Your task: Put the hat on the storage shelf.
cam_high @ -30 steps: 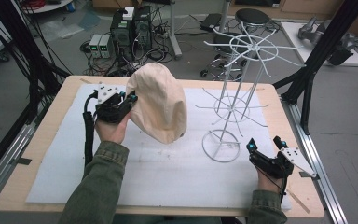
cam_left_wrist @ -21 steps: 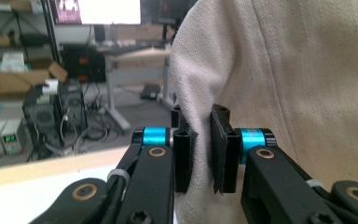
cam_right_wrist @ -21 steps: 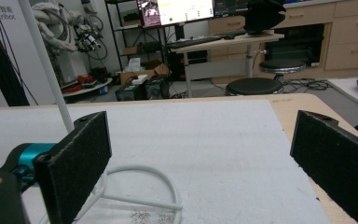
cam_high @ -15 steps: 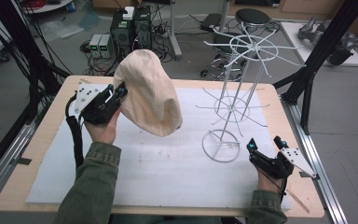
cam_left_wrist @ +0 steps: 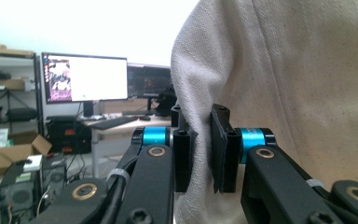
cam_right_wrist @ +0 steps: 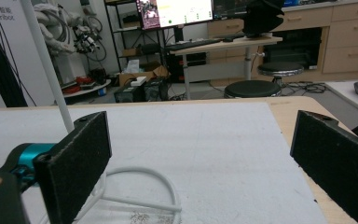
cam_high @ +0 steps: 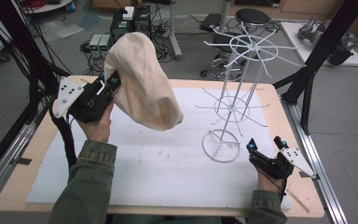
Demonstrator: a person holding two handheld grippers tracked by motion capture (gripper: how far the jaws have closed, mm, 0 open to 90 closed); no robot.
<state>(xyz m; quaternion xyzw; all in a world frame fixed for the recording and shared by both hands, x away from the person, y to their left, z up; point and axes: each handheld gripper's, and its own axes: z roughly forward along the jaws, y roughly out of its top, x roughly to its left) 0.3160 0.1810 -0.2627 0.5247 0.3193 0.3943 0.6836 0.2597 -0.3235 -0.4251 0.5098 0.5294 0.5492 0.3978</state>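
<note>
Two grippers, left gripper [cam_high: 108,85] raised, fingers clamping beige hat [cam_high: 142,84], right gripper [cam_high: 264,149] low, fingers apart

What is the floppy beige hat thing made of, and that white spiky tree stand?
The beige hat looks like woven cotton cloth, matte: the left gripper view shows a fine weave, and it folds softly where the left gripper pinches its edge. The white stand seems to be thin metal wire with a smooth white coating: stiff, slim rods and a ring base. It could be plastic-coated; I can't be sure.
</note>
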